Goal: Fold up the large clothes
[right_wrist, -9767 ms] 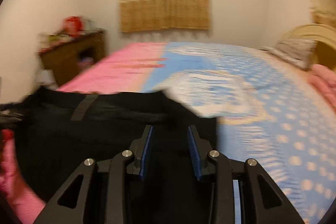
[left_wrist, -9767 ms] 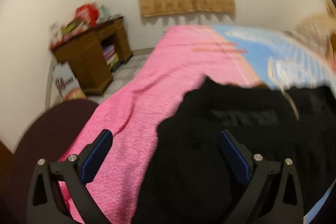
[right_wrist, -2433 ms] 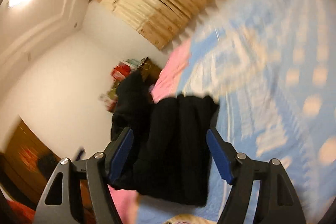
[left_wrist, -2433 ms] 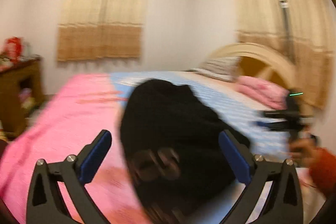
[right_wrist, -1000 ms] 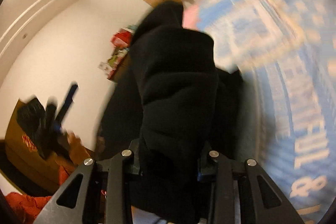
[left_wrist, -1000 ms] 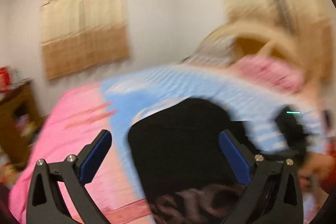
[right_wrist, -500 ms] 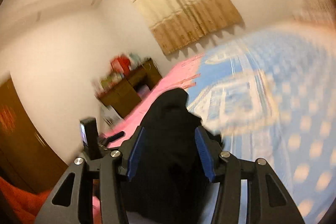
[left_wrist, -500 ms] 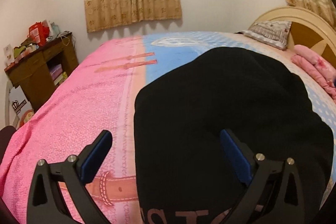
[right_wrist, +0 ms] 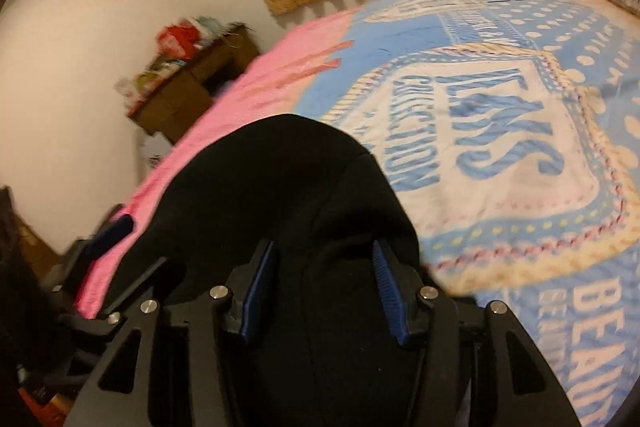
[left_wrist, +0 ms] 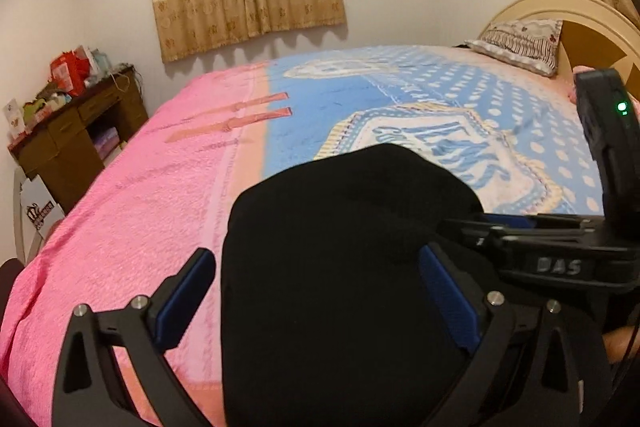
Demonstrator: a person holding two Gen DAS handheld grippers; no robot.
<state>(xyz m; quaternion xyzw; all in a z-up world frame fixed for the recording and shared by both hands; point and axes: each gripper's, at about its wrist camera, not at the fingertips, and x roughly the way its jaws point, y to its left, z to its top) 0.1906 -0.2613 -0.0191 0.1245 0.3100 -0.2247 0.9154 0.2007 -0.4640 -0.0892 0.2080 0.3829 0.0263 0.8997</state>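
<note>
Left wrist: black garment [left_wrist: 344, 267] now unblurred.

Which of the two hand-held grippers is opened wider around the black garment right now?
The left hand-held gripper: its blue pads stand far apart, with the black garment bulging between them. The right hand-held gripper has its pads noticeably closer together over the cloth.

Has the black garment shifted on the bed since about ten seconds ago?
Yes. The black garment now lies bundled across the pink-and-blue bedspread, reaching its white crest panel; earlier it lay spread flatter nearer the pink side.
</note>
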